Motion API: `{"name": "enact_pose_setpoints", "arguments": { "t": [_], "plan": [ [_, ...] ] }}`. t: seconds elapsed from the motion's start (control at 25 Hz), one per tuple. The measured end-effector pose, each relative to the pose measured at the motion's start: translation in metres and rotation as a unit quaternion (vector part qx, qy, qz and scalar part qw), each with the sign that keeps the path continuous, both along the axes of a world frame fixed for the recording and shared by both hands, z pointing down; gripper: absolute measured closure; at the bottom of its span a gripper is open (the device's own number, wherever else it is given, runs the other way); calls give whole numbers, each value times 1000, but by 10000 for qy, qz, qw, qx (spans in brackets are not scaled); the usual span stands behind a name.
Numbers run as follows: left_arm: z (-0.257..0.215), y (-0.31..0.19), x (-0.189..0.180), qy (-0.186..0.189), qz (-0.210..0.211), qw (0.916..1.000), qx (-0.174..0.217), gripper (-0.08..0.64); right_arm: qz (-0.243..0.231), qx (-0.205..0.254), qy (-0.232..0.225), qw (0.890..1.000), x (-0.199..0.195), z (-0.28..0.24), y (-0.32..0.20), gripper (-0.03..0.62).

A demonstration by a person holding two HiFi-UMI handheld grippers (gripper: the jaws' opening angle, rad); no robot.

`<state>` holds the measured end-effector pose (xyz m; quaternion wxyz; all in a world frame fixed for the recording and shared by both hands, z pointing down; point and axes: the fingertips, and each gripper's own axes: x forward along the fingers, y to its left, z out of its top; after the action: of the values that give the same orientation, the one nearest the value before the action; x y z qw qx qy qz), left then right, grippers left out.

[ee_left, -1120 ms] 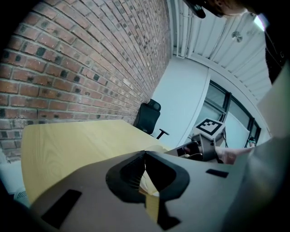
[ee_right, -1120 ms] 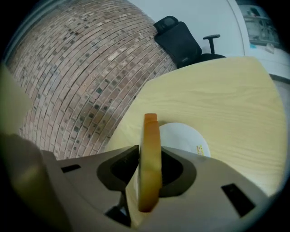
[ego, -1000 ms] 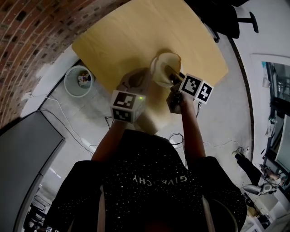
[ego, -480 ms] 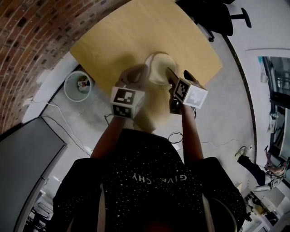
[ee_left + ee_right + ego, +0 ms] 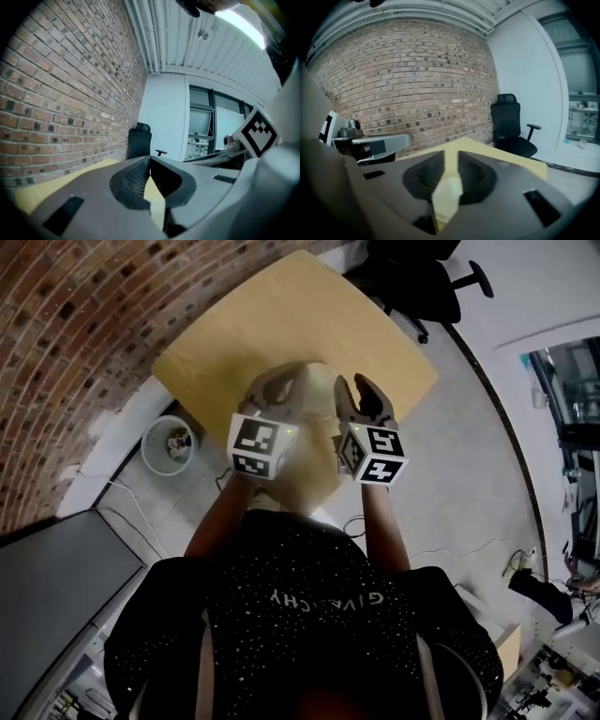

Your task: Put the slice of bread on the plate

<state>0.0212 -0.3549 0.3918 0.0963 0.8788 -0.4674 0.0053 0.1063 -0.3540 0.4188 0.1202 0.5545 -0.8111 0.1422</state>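
In the head view both grippers hang side by side above the yellow wooden table [image 5: 281,315]. Between them shows a pale round patch, the plate [image 5: 319,381], mostly covered; I cannot make out the bread on it. My left gripper [image 5: 281,385] [image 5: 150,161] has its tips touching and holds nothing. My right gripper [image 5: 354,392] [image 5: 451,157] has its jaws a narrow gap apart and closing. Nothing is pinched between them. A pale cream shape [image 5: 447,194] lies below and shows through the gap; I cannot tell whether it is plate or bread.
A round waste bin [image 5: 169,442] stands on the floor left of the table. A black office chair [image 5: 422,277] [image 5: 508,122] sits beyond the far corner. A brick wall [image 5: 84,324] runs along the left. The table's near edge lies under my arms.
Both grippers have risen from the plate and come closer together. The right gripper has rolled, so its marker cube shows different faces. The plate is now largely hidden.
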Motion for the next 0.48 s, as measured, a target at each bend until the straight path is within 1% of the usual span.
{"name": "enact_pose_setpoints", "arguments": {
  "t": [0.04, 0.12, 0.2, 0.28, 0.48],
  "plan": [
    [-5, -1, 4, 47, 29, 10000, 38, 551, 105, 30, -51, 9999, 2, -5, 1, 573],
    [-14, -3, 11, 58, 65, 9999, 100, 550, 64, 97, -269, 9996, 0, -15, 4, 580],
    [-23, -4, 17, -27, 115, 9997, 222, 550, -37, 223, -415, 9989, -1, -26, 6, 580],
    [-26, -5, 20, -123, 158, 9993, 304, 551, -23, 329, -374, 9988, 2, -32, 6, 580],
    [-17, -7, 14, -267, 35, 9995, 190, 551, 31, 410, -315, 9987, 11, -36, 7, 580]
  ]
}}
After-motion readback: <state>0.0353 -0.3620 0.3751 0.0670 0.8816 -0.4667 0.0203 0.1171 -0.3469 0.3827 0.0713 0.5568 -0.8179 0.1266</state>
